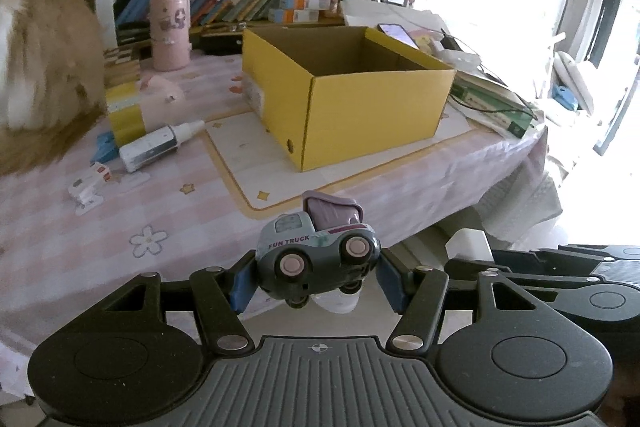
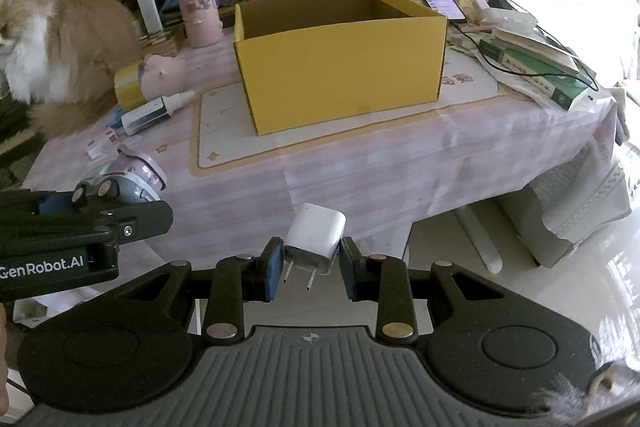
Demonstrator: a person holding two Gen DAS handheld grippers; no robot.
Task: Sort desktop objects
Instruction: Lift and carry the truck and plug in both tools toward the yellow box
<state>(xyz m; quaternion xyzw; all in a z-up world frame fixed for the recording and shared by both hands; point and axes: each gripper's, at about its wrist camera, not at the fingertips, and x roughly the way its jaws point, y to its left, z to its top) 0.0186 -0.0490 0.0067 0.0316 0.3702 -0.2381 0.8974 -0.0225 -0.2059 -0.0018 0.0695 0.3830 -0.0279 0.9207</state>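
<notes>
- Best carried both loads over the open yellow box [image 1: 348,95] before letting go, well clear of its near wall.
- Left claw [image 1: 316,277] was clamped on the toy truck [image 1: 316,251]; right claw [image 2: 310,269] clamped on the white charger [image 2: 316,237].
- Both hung near of the worktop [image 2: 360,179] edge, box farther off.

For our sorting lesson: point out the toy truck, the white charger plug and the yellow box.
toy truck [image 1: 316,259], left wrist view, its side.
white charger plug [image 2: 316,235], right wrist view, its body.
yellow box [image 2: 340,75], right wrist view, front wall.

Tilted toy truck [image 1: 316,259], white charger [image 2: 316,237]
</notes>
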